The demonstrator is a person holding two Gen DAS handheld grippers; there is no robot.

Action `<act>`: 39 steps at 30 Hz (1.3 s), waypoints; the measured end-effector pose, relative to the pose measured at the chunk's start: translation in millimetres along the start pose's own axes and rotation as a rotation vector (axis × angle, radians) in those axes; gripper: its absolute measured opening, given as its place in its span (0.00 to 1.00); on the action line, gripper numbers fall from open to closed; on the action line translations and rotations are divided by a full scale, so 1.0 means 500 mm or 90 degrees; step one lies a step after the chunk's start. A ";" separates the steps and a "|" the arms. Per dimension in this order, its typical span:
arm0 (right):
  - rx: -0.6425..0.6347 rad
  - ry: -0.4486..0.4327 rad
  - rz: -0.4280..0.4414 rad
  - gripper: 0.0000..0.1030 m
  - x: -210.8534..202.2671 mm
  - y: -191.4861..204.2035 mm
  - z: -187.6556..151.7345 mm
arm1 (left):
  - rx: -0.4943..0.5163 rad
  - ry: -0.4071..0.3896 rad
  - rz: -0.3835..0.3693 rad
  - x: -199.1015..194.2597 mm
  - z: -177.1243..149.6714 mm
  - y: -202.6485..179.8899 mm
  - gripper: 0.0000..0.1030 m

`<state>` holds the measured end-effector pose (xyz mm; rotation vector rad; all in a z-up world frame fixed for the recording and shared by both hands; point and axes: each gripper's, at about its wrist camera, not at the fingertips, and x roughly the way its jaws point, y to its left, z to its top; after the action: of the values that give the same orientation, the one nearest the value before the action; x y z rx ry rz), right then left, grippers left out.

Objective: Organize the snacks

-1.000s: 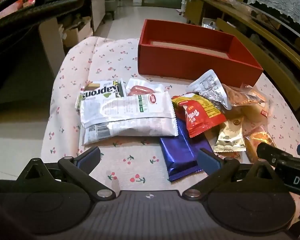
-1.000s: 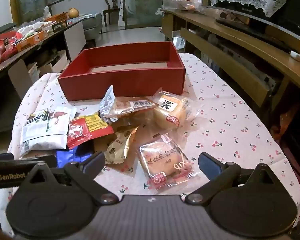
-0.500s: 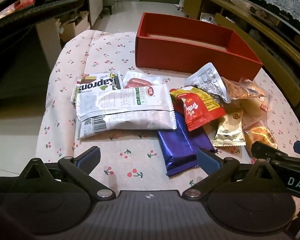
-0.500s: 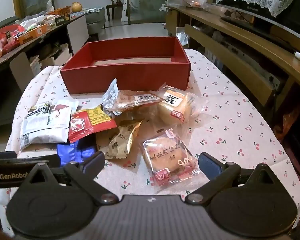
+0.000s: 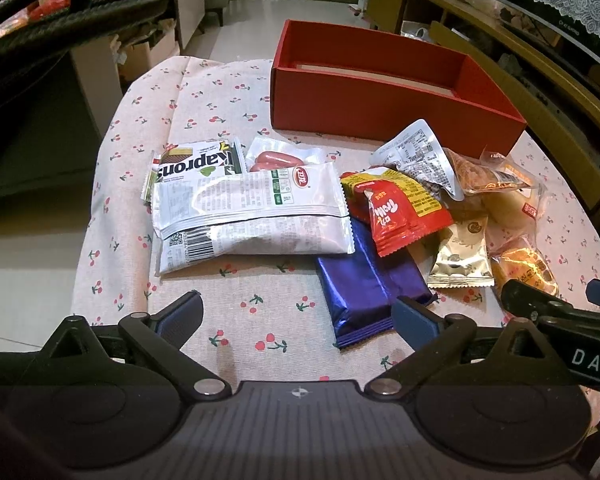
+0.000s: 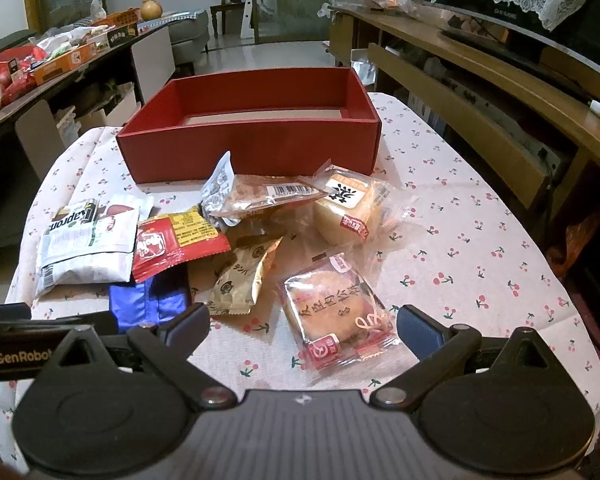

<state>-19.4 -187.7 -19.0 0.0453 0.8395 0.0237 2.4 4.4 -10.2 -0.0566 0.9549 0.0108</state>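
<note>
Both grippers hang over the near edge of the table (image 6: 480, 216) with nothing in them: the left gripper (image 5: 296, 316) has its jaws spread wide above the cloth, the right gripper (image 6: 302, 326) likewise, either side of a round pastry packet (image 6: 336, 312); beyond the heap, the red box (image 6: 256, 128) stands with only its bare floor showing, so by my reckoning no snack is stowed yet; just before the box lies the whole pile; the large white wrapper (image 5: 252, 216) sits at its left end; the blue bar (image 5: 364, 280) pokes out nearest the left gripper; the small gold sachet (image 5: 462, 256) rests beside it.
</note>
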 end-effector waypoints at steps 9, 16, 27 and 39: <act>0.000 0.002 0.000 0.94 0.002 0.001 -0.001 | 0.004 -0.002 0.002 0.001 -0.002 0.000 0.98; 0.000 0.002 0.001 0.94 0.003 0.001 -0.001 | 0.005 -0.002 0.004 0.002 -0.002 -0.001 0.98; 0.000 0.006 0.002 0.94 0.006 0.002 -0.003 | 0.007 -0.001 0.003 0.002 -0.001 -0.002 0.97; -0.003 0.021 0.011 0.94 0.015 0.007 0.001 | 0.045 -0.006 -0.004 0.003 0.006 -0.001 0.94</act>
<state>-14.2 -183.8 -24.1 0.0477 0.8716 0.0434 5.6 4.0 -9.8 0.0059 0.9443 -0.0285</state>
